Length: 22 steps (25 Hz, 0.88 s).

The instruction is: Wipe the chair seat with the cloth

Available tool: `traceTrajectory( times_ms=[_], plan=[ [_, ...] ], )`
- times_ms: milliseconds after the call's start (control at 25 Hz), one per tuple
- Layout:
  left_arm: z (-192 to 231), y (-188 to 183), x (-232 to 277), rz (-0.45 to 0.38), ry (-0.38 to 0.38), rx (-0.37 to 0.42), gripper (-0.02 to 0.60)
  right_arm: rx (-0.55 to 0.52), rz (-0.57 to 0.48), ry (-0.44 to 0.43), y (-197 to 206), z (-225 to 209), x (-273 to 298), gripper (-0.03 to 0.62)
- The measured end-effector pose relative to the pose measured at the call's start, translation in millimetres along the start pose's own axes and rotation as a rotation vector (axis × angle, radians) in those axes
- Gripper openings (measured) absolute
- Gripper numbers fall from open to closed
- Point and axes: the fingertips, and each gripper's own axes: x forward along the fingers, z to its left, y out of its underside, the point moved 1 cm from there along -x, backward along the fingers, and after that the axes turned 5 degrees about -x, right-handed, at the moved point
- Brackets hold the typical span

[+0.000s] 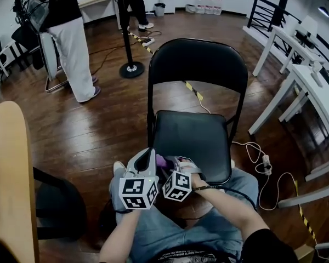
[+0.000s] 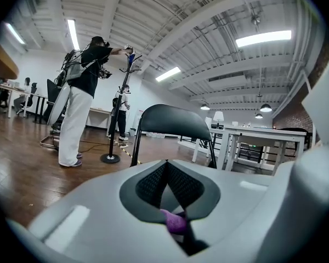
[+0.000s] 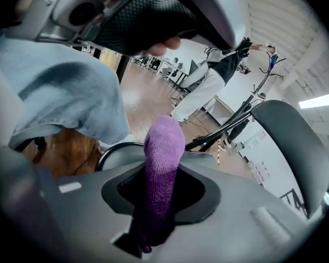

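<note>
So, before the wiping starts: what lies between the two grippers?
The purple cloth; the head view shows it between the left gripper and right gripper.

1. Purple cloth (image 3: 163, 147): soft, fuzzy knit
2. Chair seat (image 1: 194, 138): black, smooth, faint sheen
3. Floor (image 1: 88, 125): dark wood planks, glossy
4. Left gripper (image 2: 165, 164): matt grey plastic shell, black dimpled pads

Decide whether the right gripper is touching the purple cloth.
Touching. In the right gripper view, the right gripper has its jaws closed on the purple cloth, whose end sticks out past them.
</note>
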Motion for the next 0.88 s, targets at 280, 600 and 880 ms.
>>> traceTrajectory(
  times_ms=[280, 600, 880],
  plan=[
    [5.1, 8.3, -3.0, 0.014, -0.017, -0.003, 0.003, 0.001, -0.041, -0.046, -8.6, 35.9, -13.0, 0.110],
    [0.9, 10.0, 4.5, 0.019, -0.008, -0.015, 0.003, 0.020, -0.057, -0.034, -9.5, 22.6, -16.3, 0.112],
    [-7.5, -8.2, 9.3, -0.028, 0.019, -0.011, 0.003, 0.005, -0.100, 0.079, -15.1, -47.8, -30.7, 0.112]
  ],
)
